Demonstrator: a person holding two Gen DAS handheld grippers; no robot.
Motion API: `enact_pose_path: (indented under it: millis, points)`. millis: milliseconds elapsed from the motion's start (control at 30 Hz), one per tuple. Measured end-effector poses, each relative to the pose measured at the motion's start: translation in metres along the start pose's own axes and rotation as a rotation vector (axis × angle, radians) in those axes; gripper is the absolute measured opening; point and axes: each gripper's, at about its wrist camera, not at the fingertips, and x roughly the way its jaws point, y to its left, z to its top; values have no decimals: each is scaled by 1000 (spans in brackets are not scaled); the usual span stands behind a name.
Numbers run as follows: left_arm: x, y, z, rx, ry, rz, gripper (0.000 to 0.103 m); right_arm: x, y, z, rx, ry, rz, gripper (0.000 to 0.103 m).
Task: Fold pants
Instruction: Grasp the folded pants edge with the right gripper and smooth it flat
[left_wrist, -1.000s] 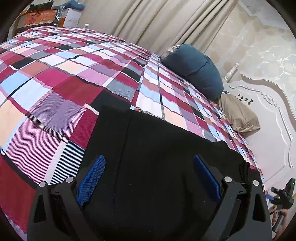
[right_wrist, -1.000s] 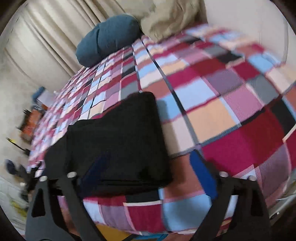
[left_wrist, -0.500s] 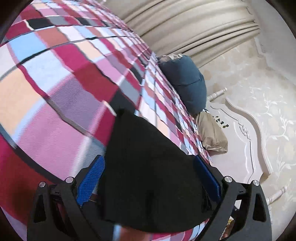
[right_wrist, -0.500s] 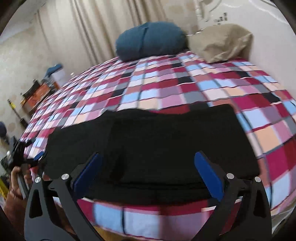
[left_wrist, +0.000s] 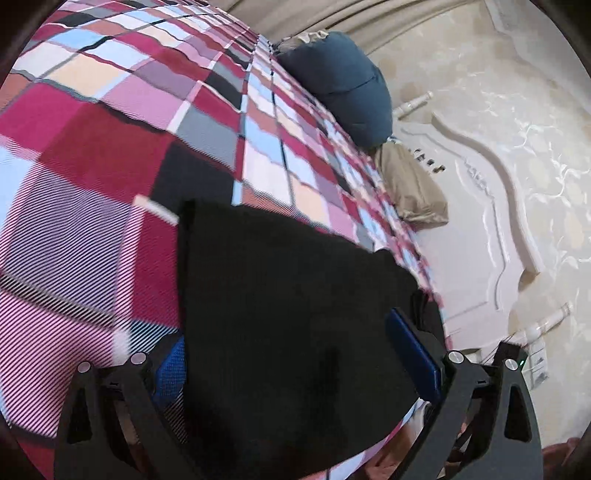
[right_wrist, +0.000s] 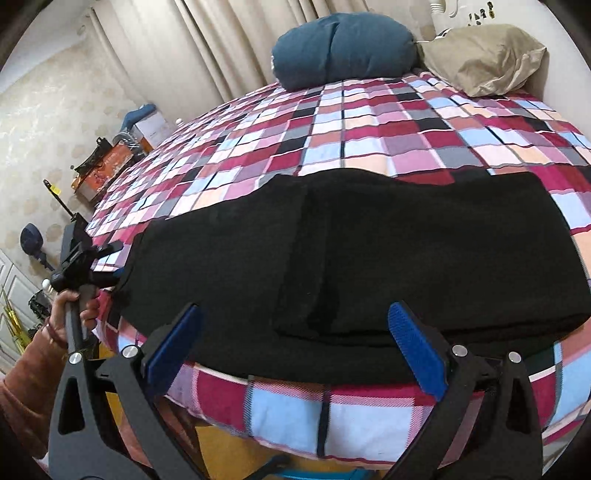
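The black pants (right_wrist: 388, 254) lie folded across the near edge of the checked bed (right_wrist: 369, 122), with a thicker folded layer on the right. My right gripper (right_wrist: 295, 347) is open and empty, just in front of the pants' near edge. My left gripper (left_wrist: 295, 362) is open, its jaws standing either side of the pants' end (left_wrist: 288, 314), which lies between and over its left finger. The left gripper also shows in the right wrist view (right_wrist: 88, 258), at the pants' left end.
A blue pillow (right_wrist: 343, 48) and a tan pillow (right_wrist: 480, 59) sit at the head of the bed. A white headboard (left_wrist: 480, 221) is on the right. Boxes and clutter (right_wrist: 110, 162) stand by the curtains beyond the bed's far side.
The right gripper has drawn back and swung to face the pants squarely from the bed's edge. The left gripper has tilted and stays over the pants' end. Both stay open.
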Motion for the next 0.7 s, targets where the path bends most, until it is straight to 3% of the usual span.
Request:
enact_pose_path:
  millis: [67,100,133,167,200,233,367,567,700]
  points:
    - [2,-1,0,-19,-34,-29,95,1,3,-2,-6,4,3,101]
    - [3,-2,1,-16,-40,-26,86,3,4,-3,-6,9,4,101]
    - [6,-3,0,-12,-36,-20,72,4,3,-4,-4,14,4,101]
    - [14,-1,-2,-33,2,-9,41,5,3,-6,-1,18,3,101]
    - [19,4,-4,-65,25,9,23,6,2,-6,2,19,2,101]
    - [21,9,-5,-93,25,24,23,6,1,-7,8,19,2,101]
    - [19,19,-6,-175,15,-38,22,7,-4,-9,24,2,-14,101]
    - [20,-1,-6,-103,14,98,17,4,-12,-11,32,-29,-50,101]
    - [11,-15,-4,-82,-15,128,16,-2,-14,-13,37,-44,-44,101]
